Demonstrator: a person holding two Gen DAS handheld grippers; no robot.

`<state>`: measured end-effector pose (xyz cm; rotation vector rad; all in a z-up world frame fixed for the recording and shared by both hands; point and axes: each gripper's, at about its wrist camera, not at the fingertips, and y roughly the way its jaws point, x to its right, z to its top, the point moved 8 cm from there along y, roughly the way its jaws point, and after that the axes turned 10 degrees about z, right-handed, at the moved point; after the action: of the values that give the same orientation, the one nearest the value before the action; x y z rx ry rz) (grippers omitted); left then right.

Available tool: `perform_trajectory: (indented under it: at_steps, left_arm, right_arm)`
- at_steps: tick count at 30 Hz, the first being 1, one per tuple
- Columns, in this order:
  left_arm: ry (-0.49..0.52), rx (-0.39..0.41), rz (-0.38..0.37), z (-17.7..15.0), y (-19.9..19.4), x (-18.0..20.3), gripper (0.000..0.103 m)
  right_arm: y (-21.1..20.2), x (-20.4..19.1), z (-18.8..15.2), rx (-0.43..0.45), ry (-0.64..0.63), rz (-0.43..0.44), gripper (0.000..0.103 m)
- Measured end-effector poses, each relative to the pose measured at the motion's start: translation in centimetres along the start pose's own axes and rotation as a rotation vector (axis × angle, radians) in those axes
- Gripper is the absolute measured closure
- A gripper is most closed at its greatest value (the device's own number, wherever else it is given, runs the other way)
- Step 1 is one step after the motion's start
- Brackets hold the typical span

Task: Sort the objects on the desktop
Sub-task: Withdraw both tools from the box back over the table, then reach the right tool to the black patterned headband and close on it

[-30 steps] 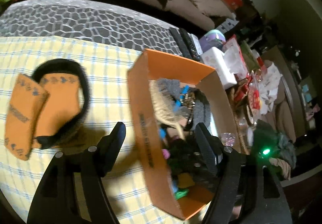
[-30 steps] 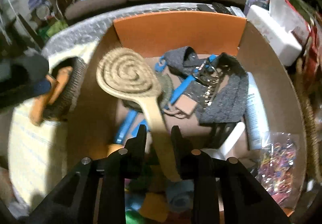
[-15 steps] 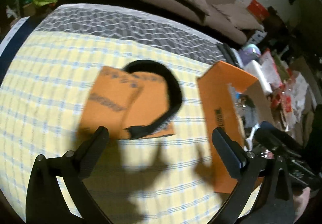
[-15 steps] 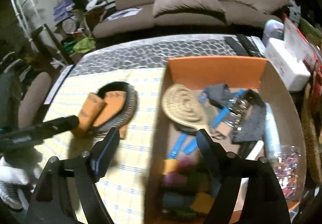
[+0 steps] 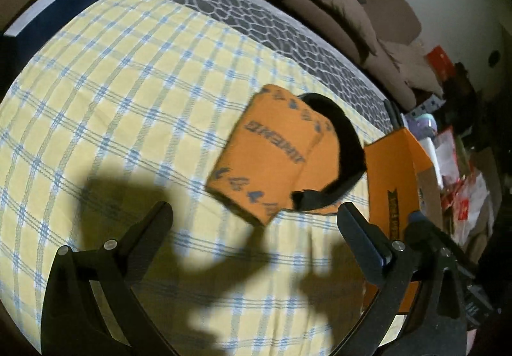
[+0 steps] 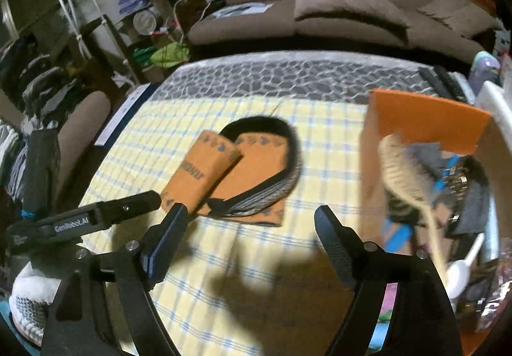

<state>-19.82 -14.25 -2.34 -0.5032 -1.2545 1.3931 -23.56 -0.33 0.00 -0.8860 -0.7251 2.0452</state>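
An orange folded packet lies on the yellow checked cloth with a black and grey headband over an orange card. They also show in the right wrist view: packet, headband. An orange box at the right holds a woven paddle brush, blue clips, grey cloth and other small items. My left gripper is open and empty above the cloth, just short of the packet. My right gripper is open and empty, between the headband and the box.
A grey patterned mat covers the far part of the table. A brown sofa stands behind it. Clutter, a white tissue box and packets lie right of the orange box.
My right gripper has let go of the woven brush, which now lies in the box, and has opened and pulled back left. My left gripper has swung left from the box and opened wider.
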Motion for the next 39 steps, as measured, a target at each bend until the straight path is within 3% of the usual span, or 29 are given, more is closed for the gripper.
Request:
perform_trajectory:
  at_steps: [7, 17, 27, 29, 39]
  left_arm:
    - [0.028, 0.005, 0.022, 0.8, 1.5, -1.1, 0.000]
    - [0.141, -0.014, 0.050, 0.4, 4.1, 0.3, 0.000]
    - [0.148, -0.008, 0.055, 0.2, 3.9, 0.9, 0.000]
    - [0.138, -0.003, 0.046, 0.5, 3.5, 0.9, 0.000]
    - [0.102, -0.010, -0.032, 1.1, 2.5, 1.5, 0.000]
  right_arm:
    - [4.4, 0.3, -0.9, -0.042, 0.060, -0.003, 0.020]
    - [7.5, 2.3, -0.4, 0.022, 0.239, 0.011, 0.024]
    - [8.7, 4.2, -0.4, 0.053, 0.305, 0.000, 0.047]
    - [8.7, 4.6, -0.6, 0.056, 0.305, -0.019, 0.057]
    - [7.4, 4.8, -0.1, 0.110, 0.299, 0.014, 0.072]
